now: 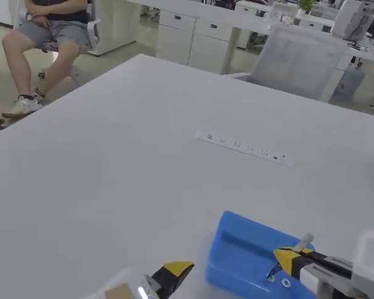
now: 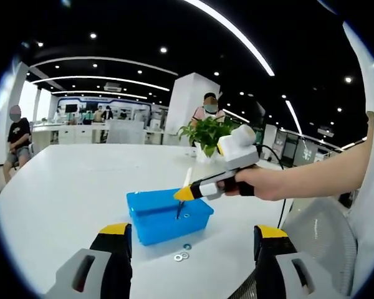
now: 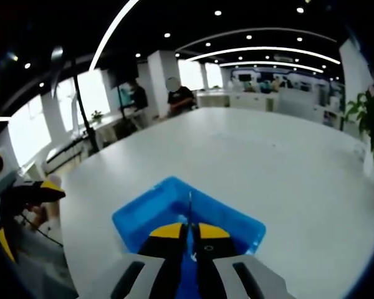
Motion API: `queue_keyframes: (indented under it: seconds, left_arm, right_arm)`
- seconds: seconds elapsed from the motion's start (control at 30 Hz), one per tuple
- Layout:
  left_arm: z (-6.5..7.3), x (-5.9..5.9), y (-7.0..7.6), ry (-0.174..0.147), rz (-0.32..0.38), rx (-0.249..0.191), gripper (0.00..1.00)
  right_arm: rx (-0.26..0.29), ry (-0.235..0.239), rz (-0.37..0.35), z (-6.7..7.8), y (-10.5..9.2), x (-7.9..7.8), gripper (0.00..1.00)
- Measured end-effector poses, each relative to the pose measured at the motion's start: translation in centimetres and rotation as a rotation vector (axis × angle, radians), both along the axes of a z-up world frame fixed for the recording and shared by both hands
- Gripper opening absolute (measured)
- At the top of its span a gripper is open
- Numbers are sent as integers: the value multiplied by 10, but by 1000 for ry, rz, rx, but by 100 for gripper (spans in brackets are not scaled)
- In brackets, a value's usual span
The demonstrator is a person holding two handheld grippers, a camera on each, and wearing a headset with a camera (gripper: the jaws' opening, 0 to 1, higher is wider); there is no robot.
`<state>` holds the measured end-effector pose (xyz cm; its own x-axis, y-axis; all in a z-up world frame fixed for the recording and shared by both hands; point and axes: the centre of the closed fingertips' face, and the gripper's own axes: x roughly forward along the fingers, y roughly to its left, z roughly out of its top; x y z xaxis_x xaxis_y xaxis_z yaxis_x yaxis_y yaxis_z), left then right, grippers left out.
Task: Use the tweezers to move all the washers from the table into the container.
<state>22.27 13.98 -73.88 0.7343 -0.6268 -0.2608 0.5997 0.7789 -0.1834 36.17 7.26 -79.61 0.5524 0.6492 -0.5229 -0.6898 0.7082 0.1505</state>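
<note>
A blue container (image 1: 237, 246) stands at the near edge of the white table. My right gripper (image 1: 288, 258) hangs over its right side, shut on thin tweezers (image 1: 274, 270) whose tip points down into the container. Two washers (image 1: 285, 283) lie on the container floor near that tip. In the right gripper view the jaws (image 3: 188, 229) pinch the tweezers (image 3: 189, 208) above the container (image 3: 156, 208), with a washer (image 3: 207, 247) beside them. My left gripper (image 2: 190, 243) is open with nothing in it, just short of the container (image 2: 165, 218). Three washers (image 2: 181, 254) lie on the table between them.
A white power strip (image 1: 243, 147) is set into the table (image 1: 112, 174) further back. A person (image 1: 50, 31) sits at the far left and a grey chair (image 1: 299, 56) stands behind the table. A potted plant (image 2: 206, 134) sits beyond the container.
</note>
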Motion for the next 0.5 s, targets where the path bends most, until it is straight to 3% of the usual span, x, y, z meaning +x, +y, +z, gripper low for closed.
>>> queue_keyframes:
  seconds: [0.1, 0.27, 0.4, 0.5]
  left_arm:
    - [1, -1, -1, -11, -5, 13, 81]
    - [0, -5, -8, -3, -48, 9, 81]
    - [-10, -19, -26, 57, -175, 11, 84]
    - [-13, -28, -36, 29, -258, 63, 86]
  right_arm:
    - [-1, -10, -8, 5, -1, -1, 3]
    - [-13, -32, -26, 14, 0, -2, 3]
    - [-19, -52, -34, 23, 2, -6, 3]
    - [-25, -70, -43, 31, 1, -11, 3]
